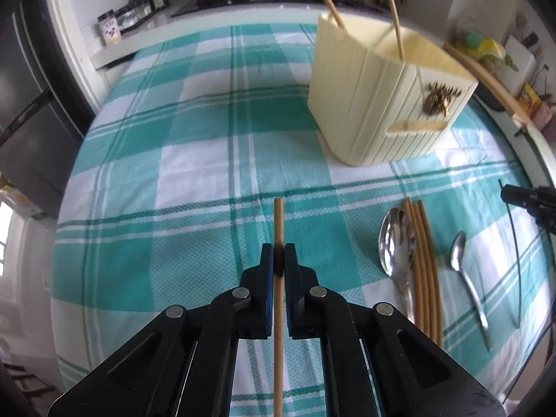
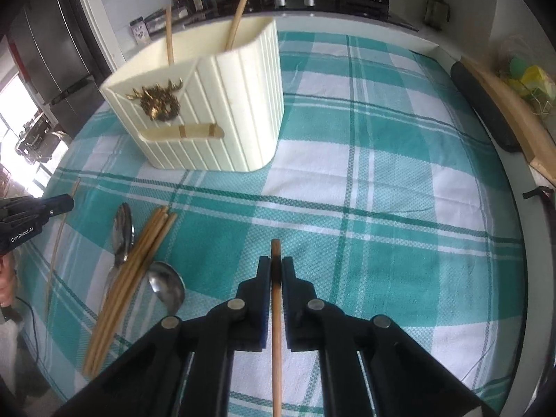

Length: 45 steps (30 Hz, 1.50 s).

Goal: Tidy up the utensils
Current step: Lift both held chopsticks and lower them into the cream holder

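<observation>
Left chopstick [image 1: 278, 222]: 1 wooden stick, pinched between the jaws of the left gripper [image 1: 278, 248], tip poking out past them at centre frame.
Right chopstick [image 2: 276, 253]: 1 darker stick, clamped the same way in the right gripper [image 2: 276, 264], lower centre of the frame.
Left gripper: closed tight on its stick.
Right gripper: closed tight on its stick.
Loose chopsticks [image 1: 424, 260]: a bundle lying on the cloth, lower right in the left view.
Spoons: 1 large spoon [image 1: 396, 243] touching the bundle, 1 small spoon [image 1: 460, 255] just right of it.
Holder [image 1: 378, 93]: cream ribbed box, upper right, 2 sticks already standing in it.
Tablecloth [image 1: 173, 173]: teal and white check.
</observation>
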Tool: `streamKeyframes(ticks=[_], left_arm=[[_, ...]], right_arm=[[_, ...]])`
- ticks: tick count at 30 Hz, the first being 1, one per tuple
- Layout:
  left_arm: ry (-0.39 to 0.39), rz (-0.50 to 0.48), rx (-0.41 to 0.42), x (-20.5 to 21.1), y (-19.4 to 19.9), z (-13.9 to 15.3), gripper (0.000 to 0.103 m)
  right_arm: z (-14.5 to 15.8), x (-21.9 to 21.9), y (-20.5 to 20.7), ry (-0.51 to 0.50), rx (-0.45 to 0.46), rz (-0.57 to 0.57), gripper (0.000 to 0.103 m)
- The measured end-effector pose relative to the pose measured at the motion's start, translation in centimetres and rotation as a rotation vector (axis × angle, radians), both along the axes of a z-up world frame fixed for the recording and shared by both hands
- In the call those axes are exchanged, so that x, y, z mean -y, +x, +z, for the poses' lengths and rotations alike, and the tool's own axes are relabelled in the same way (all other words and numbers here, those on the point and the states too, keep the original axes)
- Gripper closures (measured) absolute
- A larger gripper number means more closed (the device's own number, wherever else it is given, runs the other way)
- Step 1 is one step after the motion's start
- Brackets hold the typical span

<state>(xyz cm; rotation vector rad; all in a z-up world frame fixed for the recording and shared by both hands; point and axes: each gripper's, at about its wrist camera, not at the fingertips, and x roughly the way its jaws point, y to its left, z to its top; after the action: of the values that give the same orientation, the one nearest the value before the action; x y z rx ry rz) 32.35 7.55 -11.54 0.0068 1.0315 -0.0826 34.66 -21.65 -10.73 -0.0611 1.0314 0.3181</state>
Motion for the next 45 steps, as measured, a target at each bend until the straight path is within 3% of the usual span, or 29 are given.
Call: streamKeyframes(ticks=[8,16,28,32,36,45], left_arm=[[-0.153,0.018,0.229,-2.1,-4.9,9.6,0.099],[-0.222,-0.012,0.382,-1.6,-7.8,14.8,0.099],[-0.282,-0.013,0.585,0.0,-3.6,23.9,0.099],[-0.236,-0.016,0.634,2.1,-0.4,25.2,0.099],[-0.22,-0.022,0.573,3.8,3.5,23.7,0.099],[-0.217,-0.032,0.271,6.5,12.1,15.7,0.099]], right_arm=[[8.8,2.3,-5.6,0.12,0.22,0.007,0.097],[14.3,1.9,-8.9,0.138,0.488,-0.006,0.097],[23.4,-1.3,-3.7,0.223,0.702,-0.011,0.097],[24.6,-3.5,-1.5,0.189,0.776,0.015,0.097],[22.9,-5.4,2.2,0.159,0.711,0.039,0.097],[15.3,-6.5,11.3,0.101,0.352,0.023,0.097]])
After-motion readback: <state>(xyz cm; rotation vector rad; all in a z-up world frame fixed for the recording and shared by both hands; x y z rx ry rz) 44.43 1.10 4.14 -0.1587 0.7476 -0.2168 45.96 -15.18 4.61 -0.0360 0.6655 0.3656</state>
